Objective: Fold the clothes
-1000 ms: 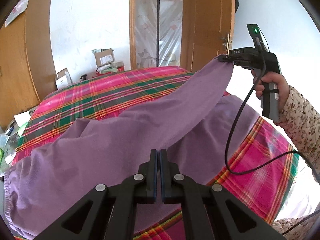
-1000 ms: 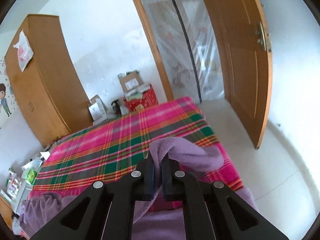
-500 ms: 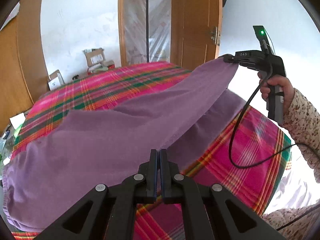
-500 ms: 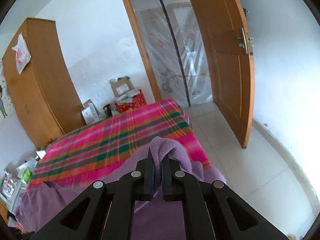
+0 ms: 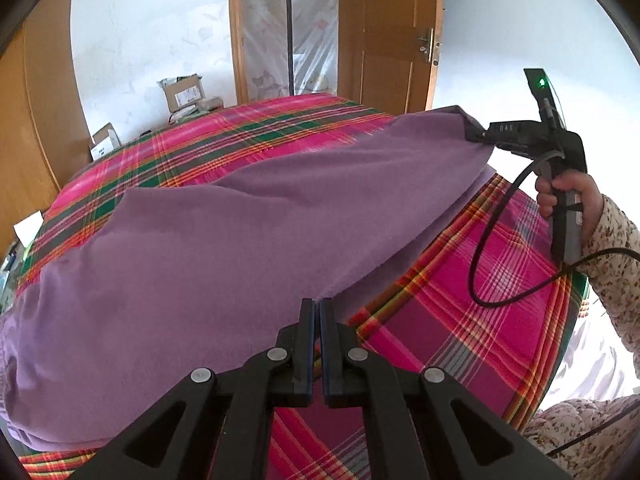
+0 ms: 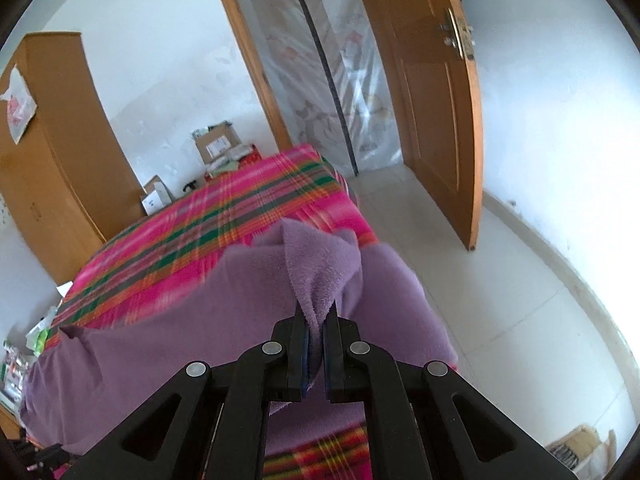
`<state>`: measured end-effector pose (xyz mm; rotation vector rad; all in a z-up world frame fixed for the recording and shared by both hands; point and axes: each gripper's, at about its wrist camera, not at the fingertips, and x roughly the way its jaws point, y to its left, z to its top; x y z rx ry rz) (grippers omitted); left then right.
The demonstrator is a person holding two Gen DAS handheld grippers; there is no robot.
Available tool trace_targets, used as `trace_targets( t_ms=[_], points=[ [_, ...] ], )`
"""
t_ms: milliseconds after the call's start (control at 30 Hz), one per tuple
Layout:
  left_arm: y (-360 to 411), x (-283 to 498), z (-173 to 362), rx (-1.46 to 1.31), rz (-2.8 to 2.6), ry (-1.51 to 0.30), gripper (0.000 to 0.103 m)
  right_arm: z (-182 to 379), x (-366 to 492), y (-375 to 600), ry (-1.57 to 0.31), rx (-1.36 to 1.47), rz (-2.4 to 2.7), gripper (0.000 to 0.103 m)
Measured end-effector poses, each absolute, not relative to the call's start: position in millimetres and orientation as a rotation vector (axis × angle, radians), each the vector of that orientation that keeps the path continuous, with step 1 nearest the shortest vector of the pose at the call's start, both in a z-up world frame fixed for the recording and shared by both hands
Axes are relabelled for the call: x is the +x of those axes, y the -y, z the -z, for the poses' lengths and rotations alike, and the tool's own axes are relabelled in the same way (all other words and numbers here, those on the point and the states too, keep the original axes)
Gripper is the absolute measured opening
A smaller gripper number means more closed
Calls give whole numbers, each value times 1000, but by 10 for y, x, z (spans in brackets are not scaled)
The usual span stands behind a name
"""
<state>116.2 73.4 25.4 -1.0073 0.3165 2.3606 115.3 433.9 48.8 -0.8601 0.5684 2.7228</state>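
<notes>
On the left wrist view we see the wardrobe (image 5: 36, 128) at 9 o'clock, then boxes (image 5: 182, 90) on the floor by the white wall at 11 o'clock. The bed (image 5: 256, 136), under a pink plaid cover, fills the middle. On it lies the purple cloth (image 5: 224, 240), spread from 8 o'clock up toward 2 o'clock. Our left claw (image 5: 316, 312) sits at 6 o'clock, clenched on the cloth's near edge, which runs taut from there up to the right claw (image 5: 474, 134) at 2 o'clock. That claw pinches the far corner and holds it lifted above the bed. The right hand (image 5: 568, 196) grips its handle at 3 o'clock, a floral sleeve (image 5: 612, 272) behind it and a black cable (image 5: 492, 248) looping below. A doorway with a plastic curtain (image 5: 284, 36) stands at 12 o'clock, the wooden door (image 5: 390, 36) just right of it.

On the right wrist view the wardrobe (image 6: 52, 160) is again at 9 o'clock, the boxes (image 6: 216, 144) at 11 o'clock. The bed (image 6: 224, 224) runs from 8 o'clock to the centre. The cloth (image 6: 224, 320) drapes over the bed's near end, and a fuzzy fold of it rises between the fingers of the right claw (image 6: 316, 320), which is clamped on it at 6 o'clock. The door (image 6: 432, 92) stands open at 1 o'clock, with pale floor tiles (image 6: 500, 320) at 4 o'clock.
</notes>
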Motion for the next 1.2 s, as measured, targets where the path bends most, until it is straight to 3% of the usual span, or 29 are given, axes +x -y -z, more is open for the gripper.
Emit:
trace_targets(
  t_ms=[700, 900, 1200],
  points=[
    [-783, 1186, -122, -1085, -2251, -383, 4, -211, 1164, -4544, -732, -1050, -2632, 10],
    [-738, 1131, -378, -1020, -2232, -286, 5, -252, 1273, -4636, -756, -1064, -2642, 22],
    [-873, 741, -385, -1077, -2187, -159, 11, -672, 1289, -4561, -476, -988, -2742, 28]
  ],
)
